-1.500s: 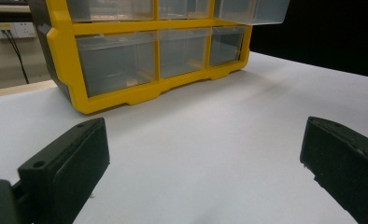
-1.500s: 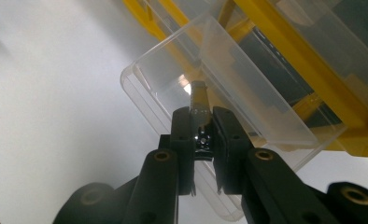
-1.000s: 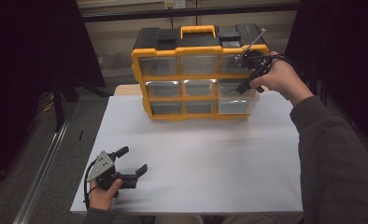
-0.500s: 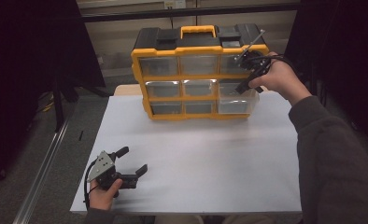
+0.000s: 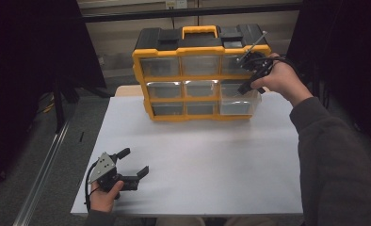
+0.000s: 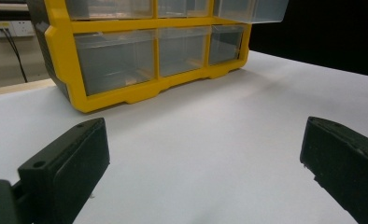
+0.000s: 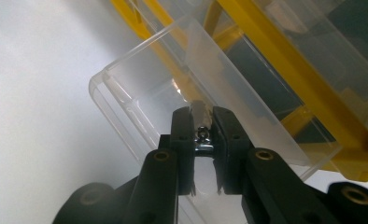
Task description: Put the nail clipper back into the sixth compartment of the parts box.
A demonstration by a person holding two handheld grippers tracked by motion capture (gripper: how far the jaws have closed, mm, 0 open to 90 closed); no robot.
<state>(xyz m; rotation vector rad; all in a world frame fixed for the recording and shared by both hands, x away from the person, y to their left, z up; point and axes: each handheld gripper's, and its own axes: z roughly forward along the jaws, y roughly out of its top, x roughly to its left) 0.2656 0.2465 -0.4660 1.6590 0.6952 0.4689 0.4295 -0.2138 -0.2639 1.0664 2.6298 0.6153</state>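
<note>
The yellow drawer organizer stands upright at the far edge of the white surface. Its right-column, middle-row clear drawer protrudes part-way from the frame toward the person. The right tongs sit at that drawer's upper right corner; in the right gripper view the right tongs are clamped on the drawer's thin transparent wall, with the drawer body extending forward and away from the pads. The drawer's sliding axis runs front to back, out of the organizer, so the coming move appears to depend on travel along that line. The right hand is at the drawer. The left tongs rest well short of the organizer at the near left of the surface, jaws apart and holding nothing. Compared with the earlier frames, both hands and the drawer are unchanged.
</note>
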